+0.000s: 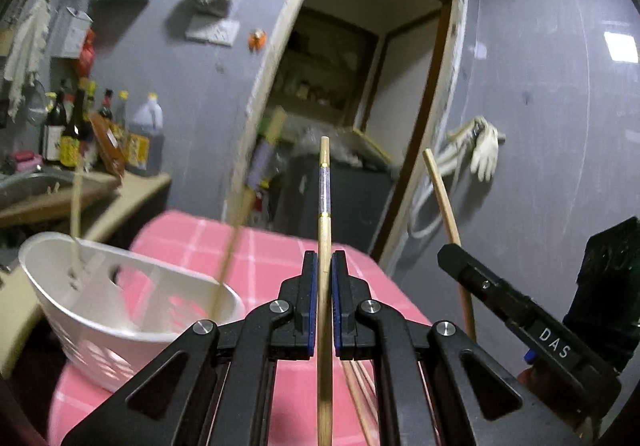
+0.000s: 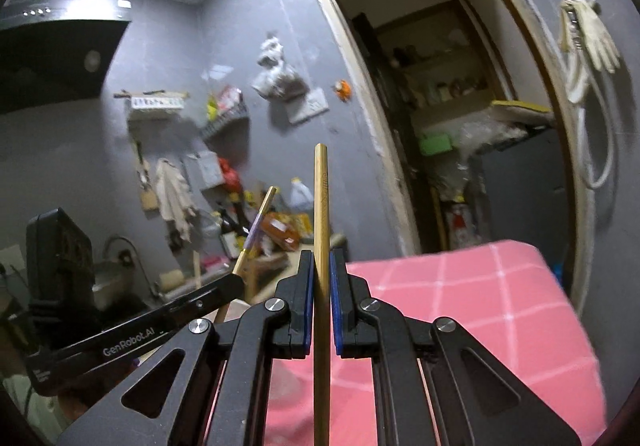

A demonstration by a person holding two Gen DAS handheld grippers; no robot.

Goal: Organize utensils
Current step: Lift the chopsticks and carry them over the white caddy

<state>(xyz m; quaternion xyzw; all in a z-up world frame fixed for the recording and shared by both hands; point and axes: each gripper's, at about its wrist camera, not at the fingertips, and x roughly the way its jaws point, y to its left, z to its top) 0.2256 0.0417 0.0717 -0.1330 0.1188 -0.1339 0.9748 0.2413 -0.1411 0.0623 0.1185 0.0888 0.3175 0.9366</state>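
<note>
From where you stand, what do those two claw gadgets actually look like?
Both are matte black. The left gripper and right gripper have angular linkage arms with triangular cutouts, silver pivot bolts and blue pads lining the fingers. White lettering reads "DAS" and "GenRobot.AI". No cables show.

Pink checked tablecloth (image 1: 256,246) (white holder (image 1: 132,310))
</note>
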